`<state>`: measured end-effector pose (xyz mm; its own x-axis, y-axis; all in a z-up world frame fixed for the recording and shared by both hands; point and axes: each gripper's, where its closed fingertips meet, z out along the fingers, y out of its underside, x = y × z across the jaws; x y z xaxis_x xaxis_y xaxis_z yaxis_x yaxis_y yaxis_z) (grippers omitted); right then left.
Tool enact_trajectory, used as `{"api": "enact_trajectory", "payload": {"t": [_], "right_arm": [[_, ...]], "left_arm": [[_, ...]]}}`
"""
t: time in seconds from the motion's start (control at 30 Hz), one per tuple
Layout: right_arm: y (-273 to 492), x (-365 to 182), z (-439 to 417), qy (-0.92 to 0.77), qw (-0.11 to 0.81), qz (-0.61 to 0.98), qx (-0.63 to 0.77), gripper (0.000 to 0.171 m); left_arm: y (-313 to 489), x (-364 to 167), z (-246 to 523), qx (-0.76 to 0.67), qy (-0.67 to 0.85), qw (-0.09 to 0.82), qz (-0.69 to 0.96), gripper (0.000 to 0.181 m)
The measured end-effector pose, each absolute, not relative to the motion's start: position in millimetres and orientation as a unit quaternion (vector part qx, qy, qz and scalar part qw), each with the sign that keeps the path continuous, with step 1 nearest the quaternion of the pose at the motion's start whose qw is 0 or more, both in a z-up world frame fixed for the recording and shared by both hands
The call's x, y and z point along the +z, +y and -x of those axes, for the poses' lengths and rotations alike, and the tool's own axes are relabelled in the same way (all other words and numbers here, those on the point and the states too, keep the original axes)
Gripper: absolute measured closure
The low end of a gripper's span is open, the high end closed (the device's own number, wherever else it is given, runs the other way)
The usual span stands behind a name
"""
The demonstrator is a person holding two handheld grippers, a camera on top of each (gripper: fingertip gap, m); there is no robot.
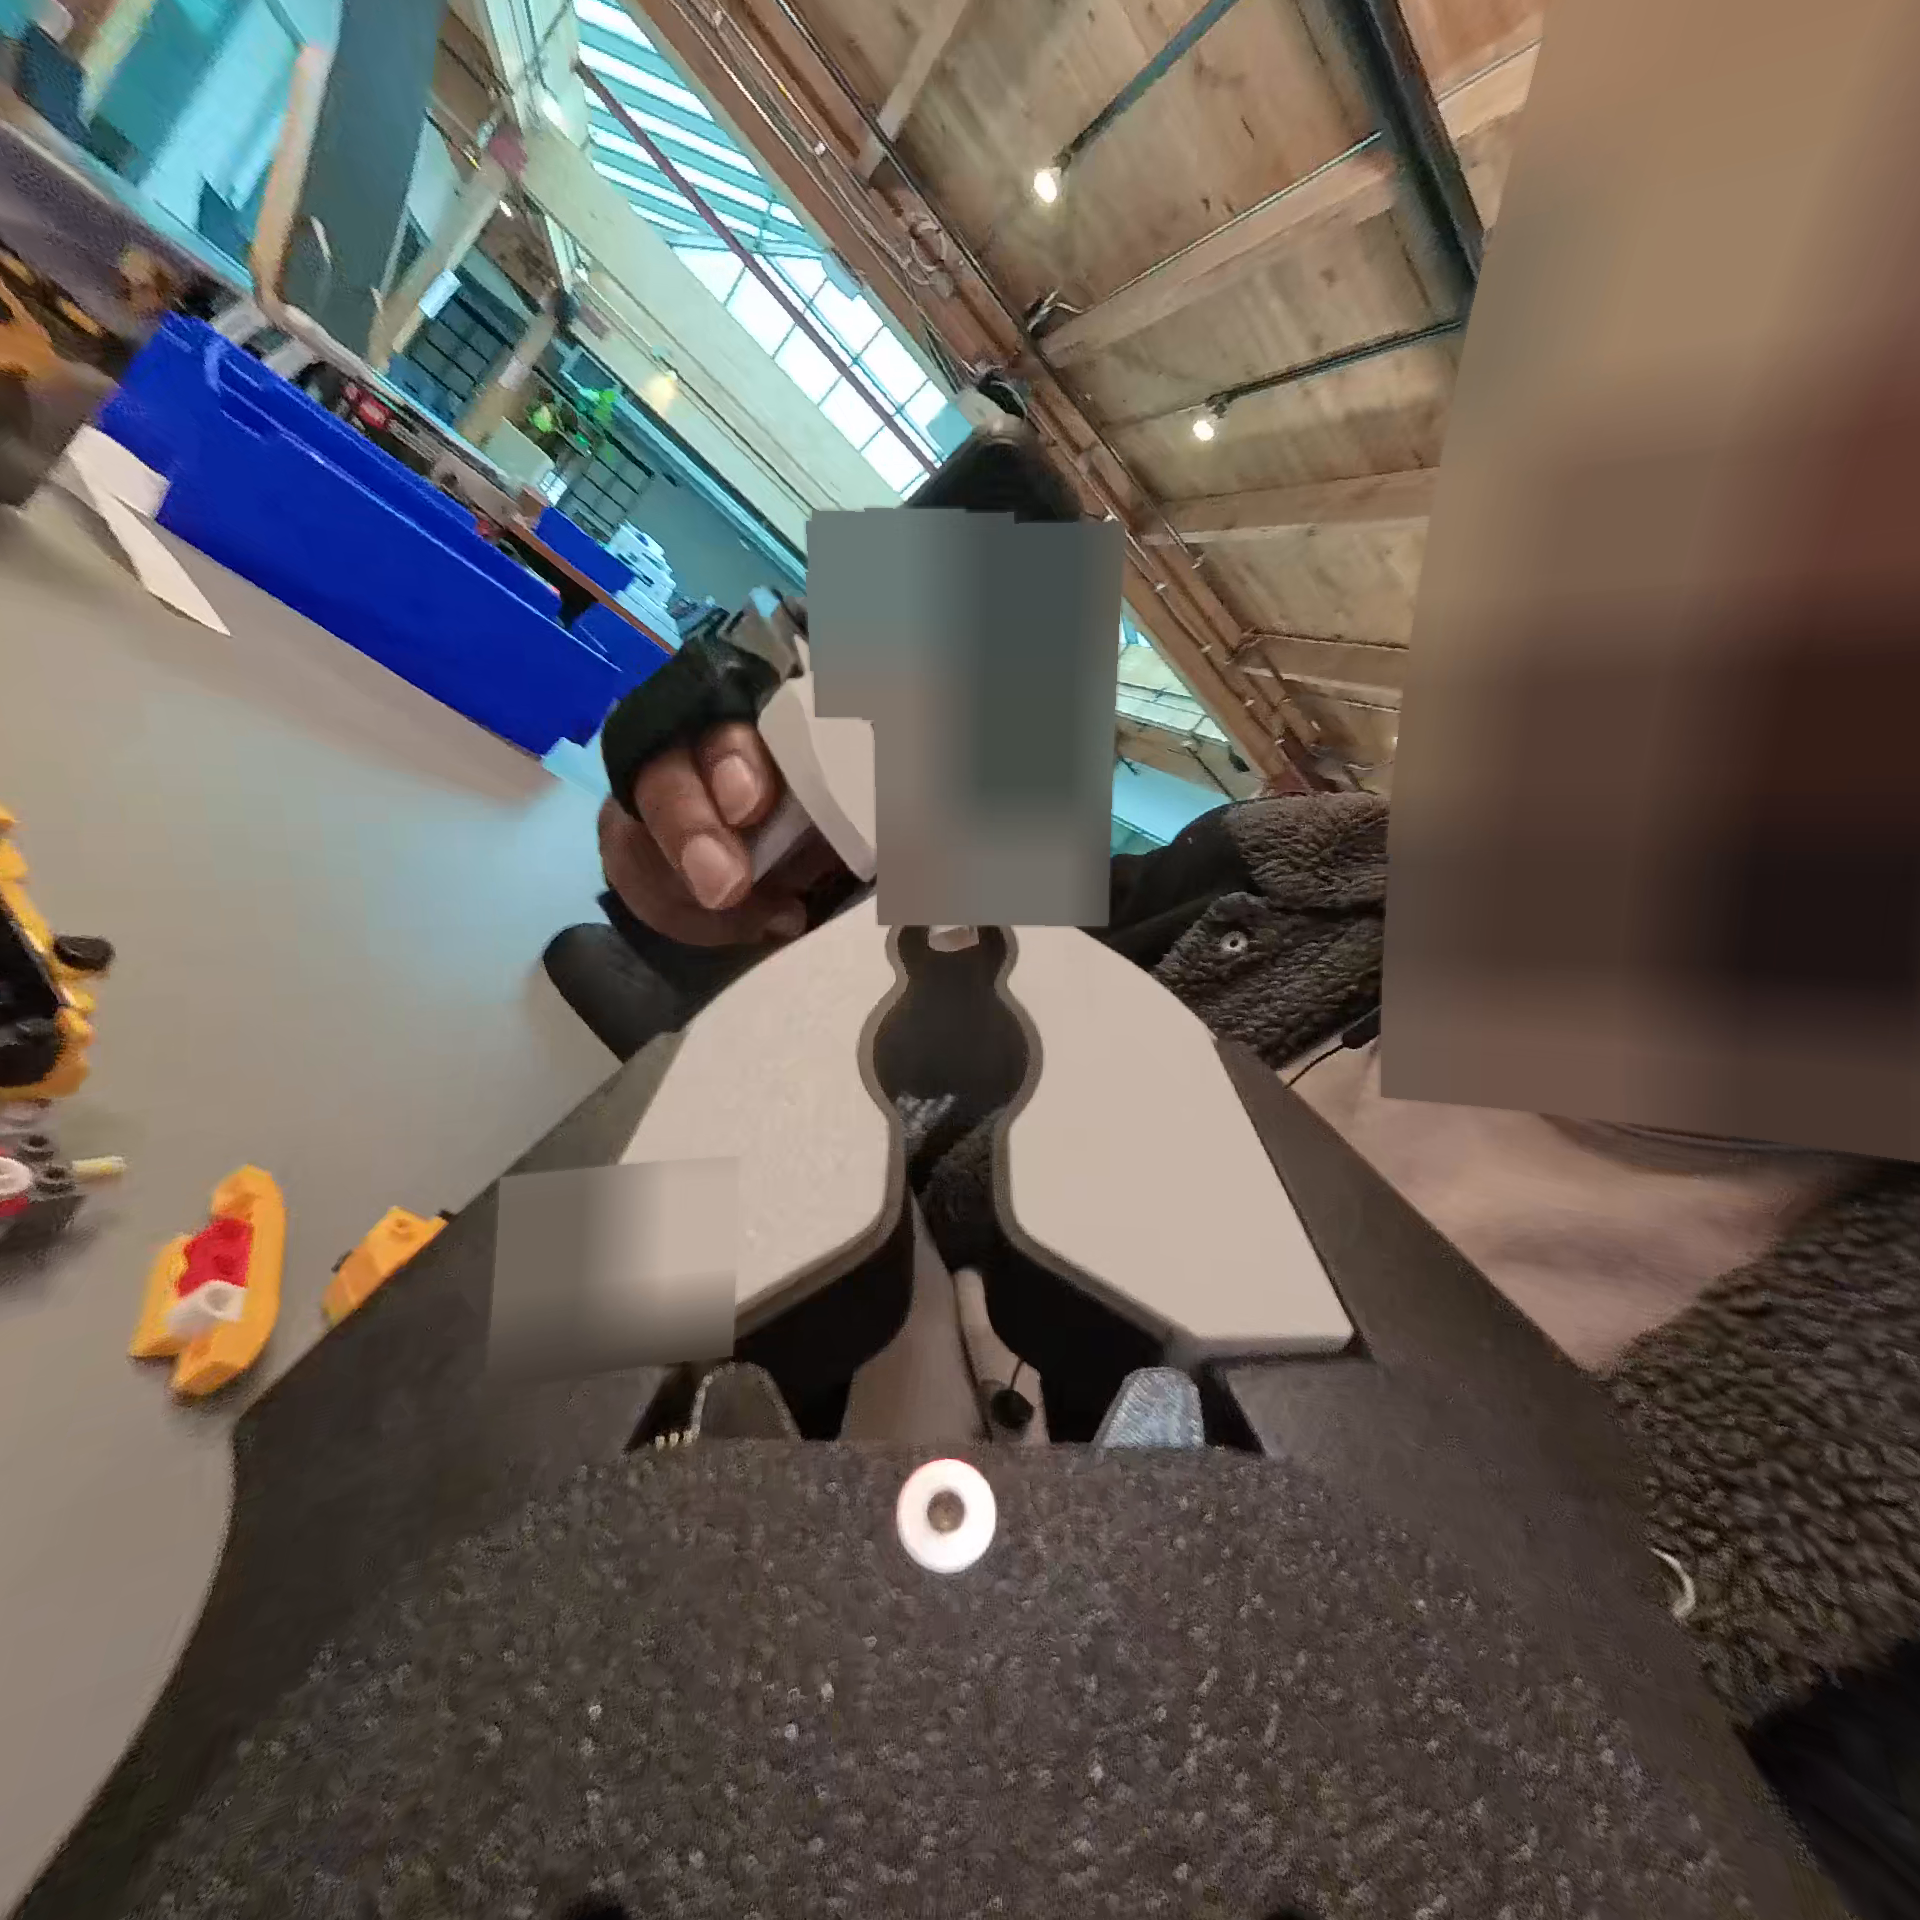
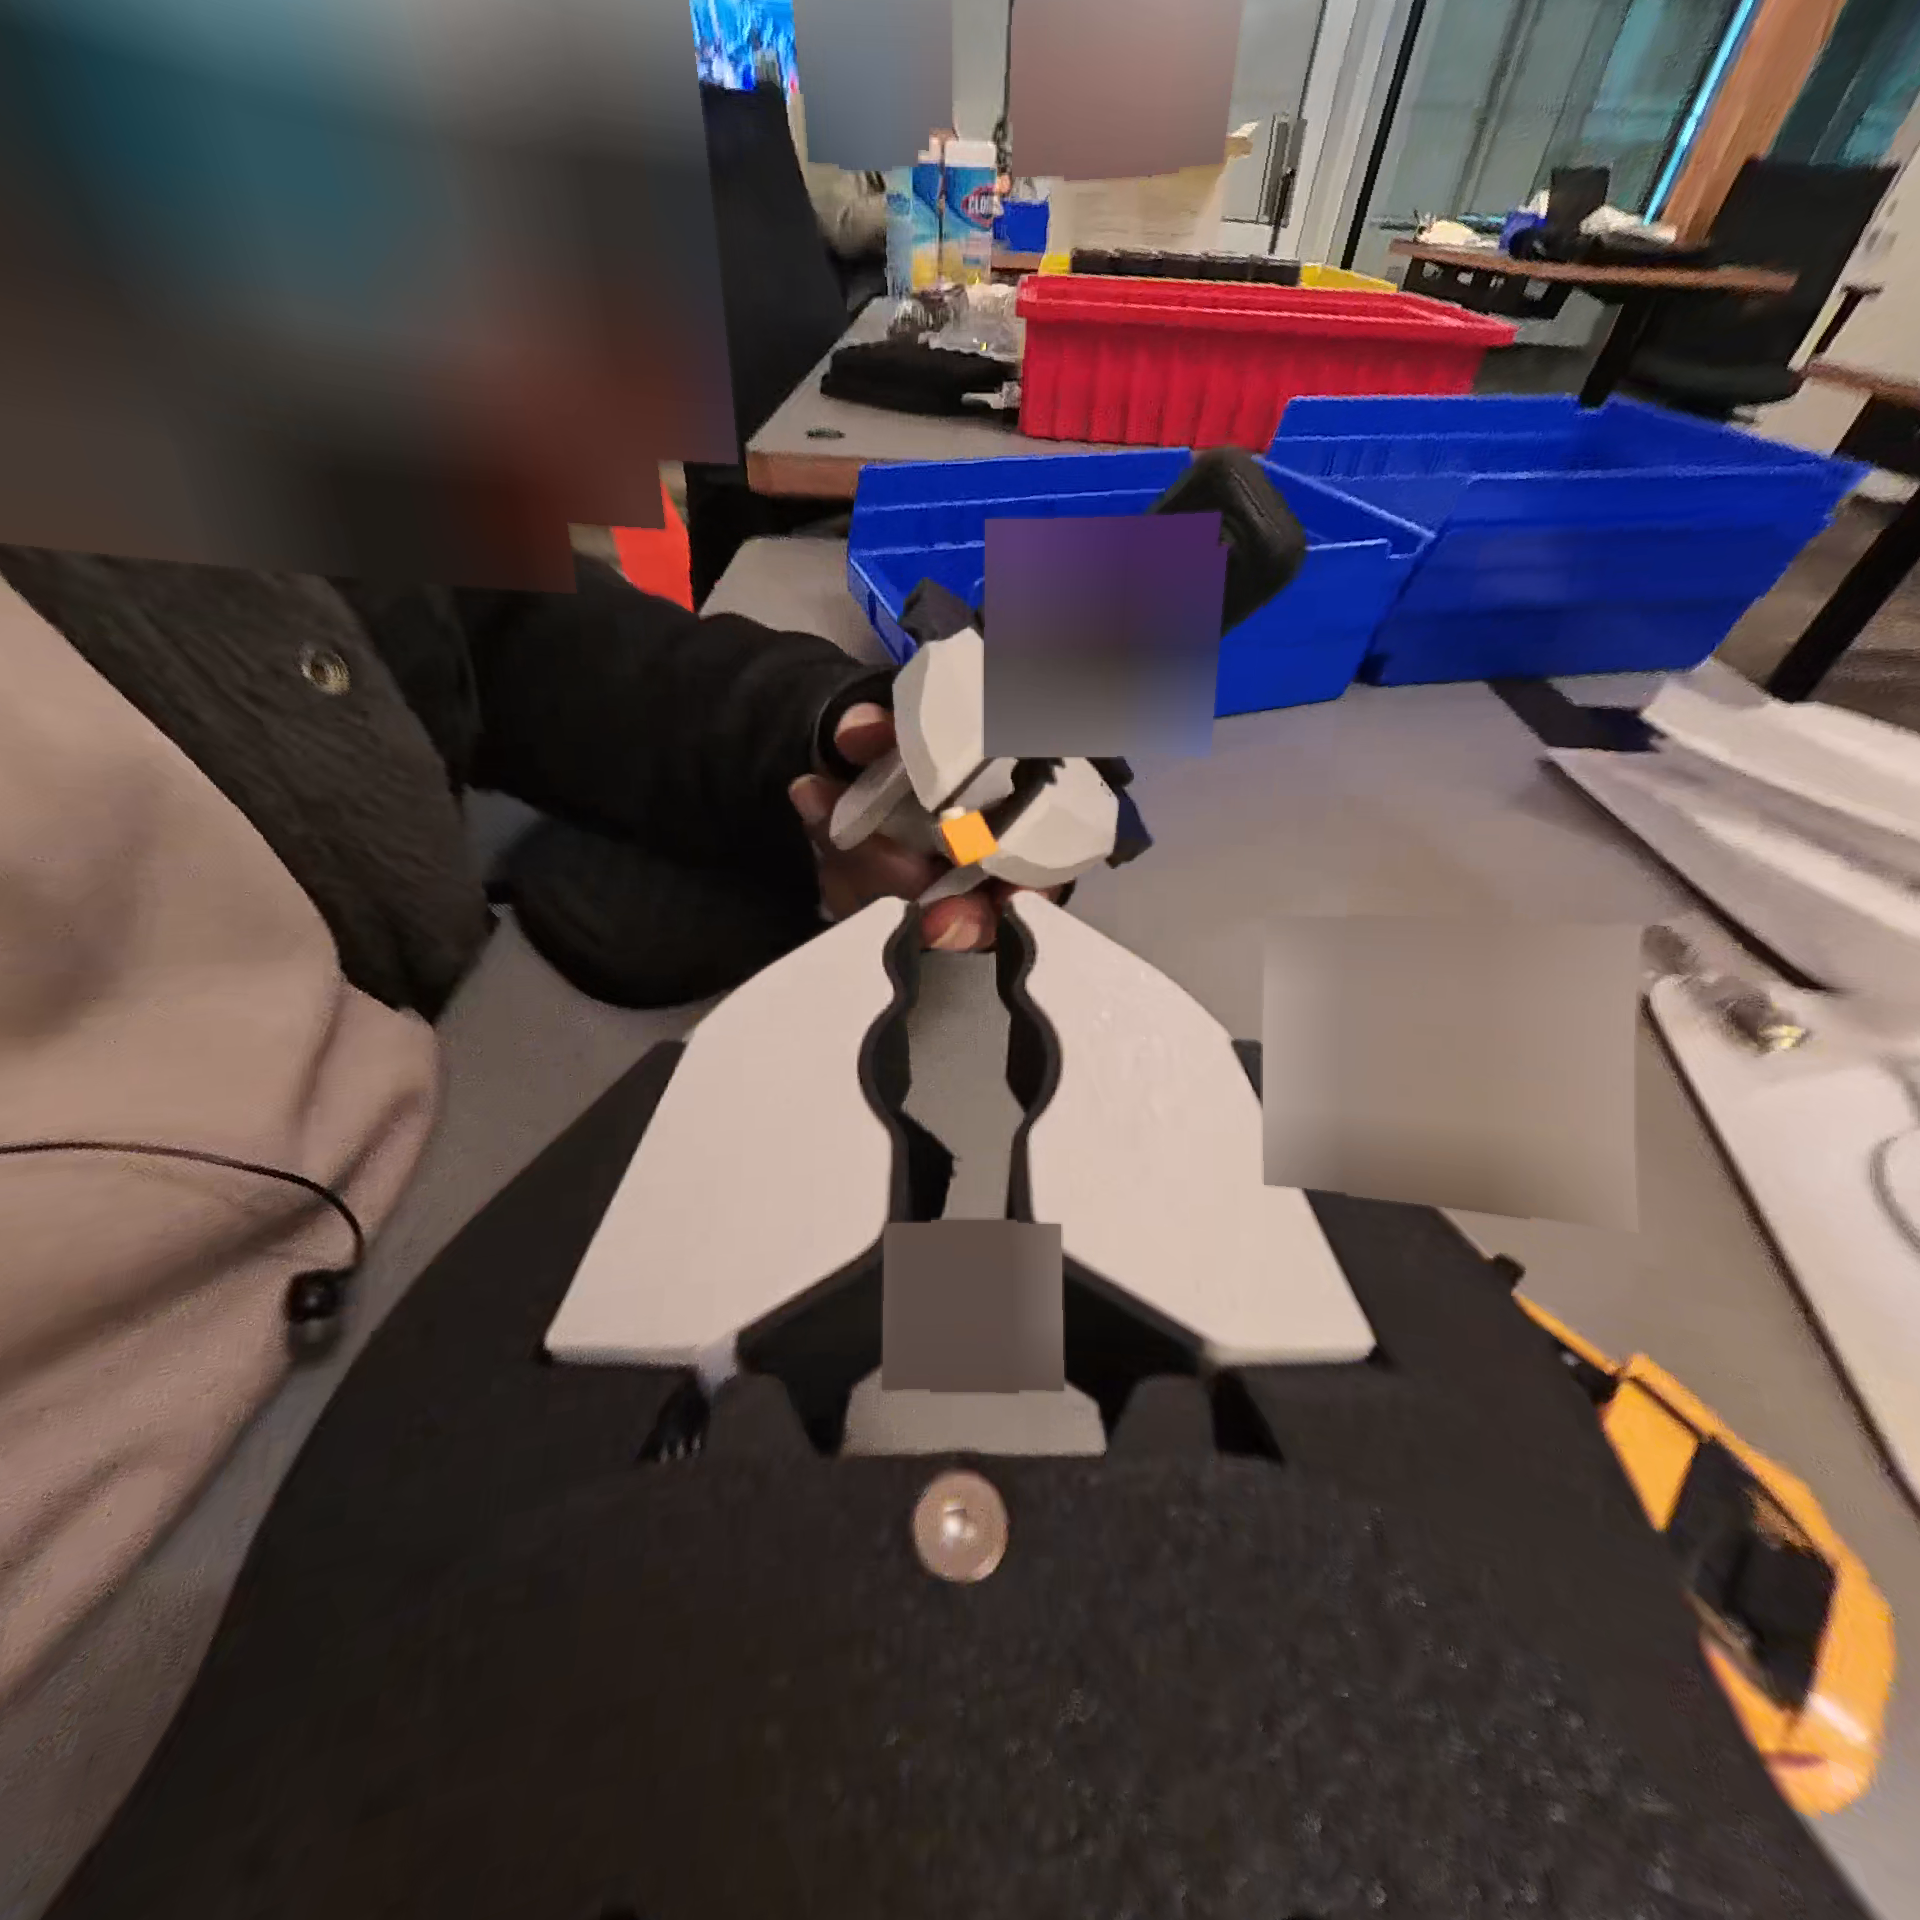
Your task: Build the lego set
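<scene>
The right gripper [image 2: 961, 925] is slightly apart and empty. Beside it lies the yellow car [image 2: 1725, 1558], mostly built. Beyond, the left gripper [image 2: 971, 831] pinches a small orange brick [image 2: 968, 836] (its own view shows only a pale bit at the tips). 2 yellow subassemblies [image 1: 213, 1278] lie loose on the table [image 1: 364, 883], so assembly seems unfinished.

Both tongs look alike — the left tongs [image 1: 951, 940] and the right tongs [image 2: 961, 920] each have two pale grey, wavy-edged fingers lined in black, on a speckled black foam-like base. A round white washer [image 1: 945, 1514] sits on the left base, a shiny screw head [image 2: 959, 1524] on the right. The person wears a dark fleecy jacket [image 1: 1278, 914] over a beige top [image 2: 156, 1039] — a thin black cord [image 2: 208, 1174] lies across that top.
</scene>
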<state>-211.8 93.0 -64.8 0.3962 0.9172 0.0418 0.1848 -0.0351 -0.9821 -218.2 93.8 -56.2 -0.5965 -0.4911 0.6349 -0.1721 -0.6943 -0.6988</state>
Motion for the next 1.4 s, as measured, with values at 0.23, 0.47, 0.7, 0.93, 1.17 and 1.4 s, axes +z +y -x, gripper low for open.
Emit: {"api": "enact_trajectory", "payload": {"t": [0.23,0.47,0.7,0.93,1.17,1.4], "right_arm": [[95,-65,223,-0.485,0.542,0.617,0.3,0.161],[92,-67,224,-0.482,0.512,0.637,0.314,0.163],[99,-87,212,-0.452,0.458,0.703,0.304,0.163],[91,-118,212,-0.468,0.393,0.742,0.278,0.163],[103,-148,187,-0.488,0.356,0.764,0.225,0.147],[104,-197,172,-0.47,0.278,0.805,0.232,0.146]], "left_arm": [[89,-62,216,-0.815,0.37,0.05,0.443,0.172],[88,-63,216,-0.817,0.366,0.038,0.444,0.172],[94,-84,211,-0.712,0.479,0.181,0.481,0.166],[84,-124,203,-0.553,0.615,0.265,0.495,0.171],[101,-143,204,-0.481,0.642,0.291,0.521,0.173],[130,-168,208,-0.43,0.625,0.274,0.59,0.174]]}}
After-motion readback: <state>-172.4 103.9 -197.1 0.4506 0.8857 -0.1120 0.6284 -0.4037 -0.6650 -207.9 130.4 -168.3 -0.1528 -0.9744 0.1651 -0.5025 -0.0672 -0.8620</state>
